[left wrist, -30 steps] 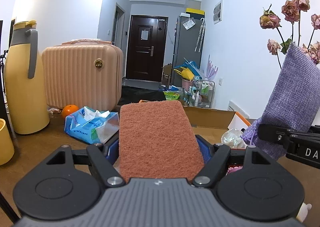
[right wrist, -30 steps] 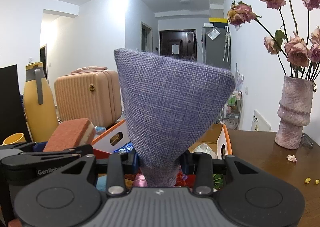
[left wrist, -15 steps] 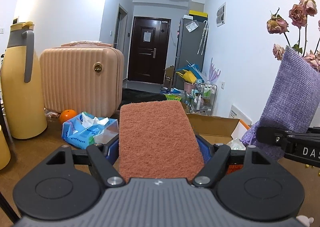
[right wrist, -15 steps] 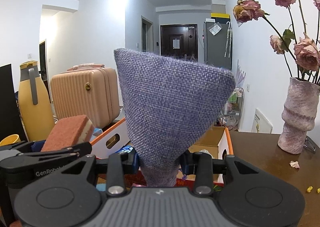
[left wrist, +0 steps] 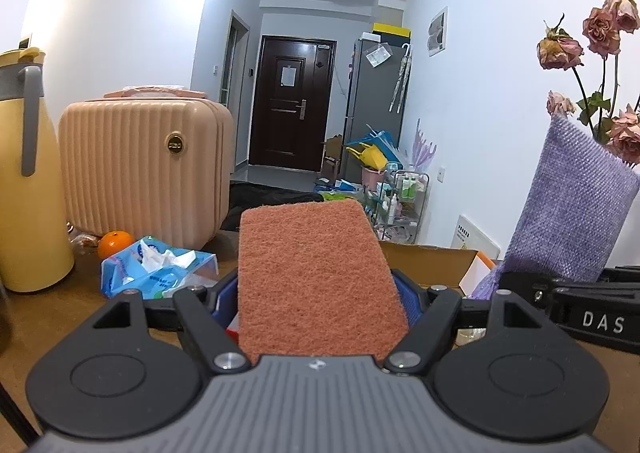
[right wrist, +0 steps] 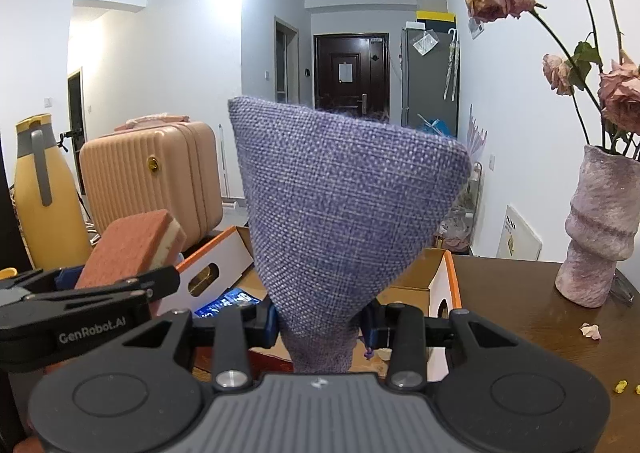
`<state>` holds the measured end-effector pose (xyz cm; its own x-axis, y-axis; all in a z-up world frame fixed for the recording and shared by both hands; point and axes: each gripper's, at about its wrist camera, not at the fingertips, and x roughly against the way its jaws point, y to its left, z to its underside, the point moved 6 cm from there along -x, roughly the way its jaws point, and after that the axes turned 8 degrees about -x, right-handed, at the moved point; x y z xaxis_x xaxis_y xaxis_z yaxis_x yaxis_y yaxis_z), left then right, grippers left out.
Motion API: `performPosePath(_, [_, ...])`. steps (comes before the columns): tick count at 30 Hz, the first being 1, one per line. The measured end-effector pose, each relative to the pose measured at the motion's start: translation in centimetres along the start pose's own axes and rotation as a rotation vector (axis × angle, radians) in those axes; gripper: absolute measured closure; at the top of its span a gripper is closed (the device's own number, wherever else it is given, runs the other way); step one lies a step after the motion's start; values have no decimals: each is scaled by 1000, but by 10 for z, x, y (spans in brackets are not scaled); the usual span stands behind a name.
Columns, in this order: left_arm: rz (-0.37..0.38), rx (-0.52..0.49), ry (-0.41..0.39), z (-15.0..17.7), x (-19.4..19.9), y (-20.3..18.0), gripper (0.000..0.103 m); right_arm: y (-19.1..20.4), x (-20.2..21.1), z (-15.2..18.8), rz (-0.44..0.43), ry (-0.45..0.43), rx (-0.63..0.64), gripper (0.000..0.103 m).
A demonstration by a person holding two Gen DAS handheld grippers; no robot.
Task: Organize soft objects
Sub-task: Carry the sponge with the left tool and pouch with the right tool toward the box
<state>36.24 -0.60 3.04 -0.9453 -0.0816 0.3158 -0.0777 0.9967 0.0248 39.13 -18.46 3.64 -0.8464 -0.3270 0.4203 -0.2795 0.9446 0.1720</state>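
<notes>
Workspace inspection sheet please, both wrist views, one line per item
Surface: brown wooden table.
Job's things: orange scouring sponge and purple fabric pouch, both held; open cardboard box ahead.
Clutter: blue tissue pack, orange fruit, yellow thermos jug, pink suitcase, vase of dried roses, petals.
Grippers: left gripper shut on sponge; right gripper shut on pouch.
Cables: nothing seen.
Surroundings: hallway, dark door.

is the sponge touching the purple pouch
Apart. The right wrist view shows cardboard box wall between the sponge and the purple pouch.
</notes>
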Motion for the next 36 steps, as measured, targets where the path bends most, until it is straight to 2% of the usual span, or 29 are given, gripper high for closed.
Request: performPosePath(36, [-8, -57, 37, -9, -82, -16, 26, -28, -87, -13, 40, 112, -8, 65])
